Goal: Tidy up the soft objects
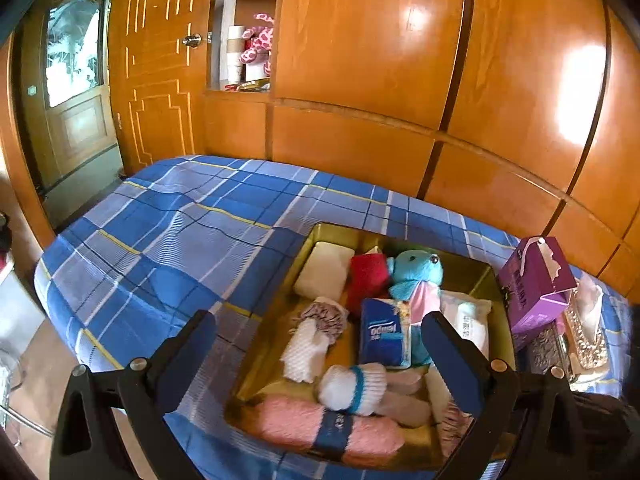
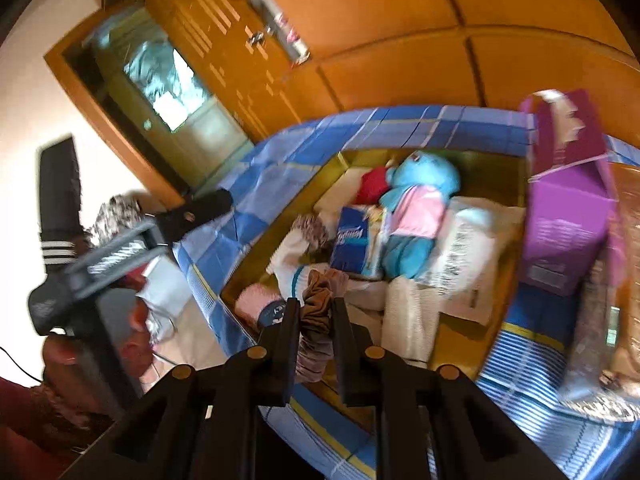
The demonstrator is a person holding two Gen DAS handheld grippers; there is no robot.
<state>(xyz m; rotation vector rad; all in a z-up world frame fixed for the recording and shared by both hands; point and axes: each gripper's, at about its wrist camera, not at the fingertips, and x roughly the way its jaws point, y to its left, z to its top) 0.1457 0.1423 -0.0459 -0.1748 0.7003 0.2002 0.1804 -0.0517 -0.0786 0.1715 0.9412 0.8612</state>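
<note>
A gold tray (image 1: 464, 272) on the blue plaid bed holds soft things: a blue teddy bear (image 1: 416, 270), a red cloth (image 1: 366, 280), a white pad (image 1: 324, 270), a blue tissue pack (image 1: 382, 332), a white sock with a blue stripe (image 1: 352, 388) and a pink roll (image 1: 296, 420). My left gripper (image 1: 320, 356) hovers above the tray's near end, open, with nothing between its fingers. In the right wrist view my right gripper (image 2: 316, 312) is shut on a brown cloth (image 2: 318, 300) over the near edge of the tray (image 2: 492, 168), beside the bear (image 2: 428, 176).
A purple tissue box (image 1: 536, 280) stands on other boxes right of the tray. Wooden wardrobe panels back the bed, with a doorway at the left. The bed (image 1: 180, 240) lies bare left of the tray. A person's hand (image 2: 60, 360) holds the left gripper.
</note>
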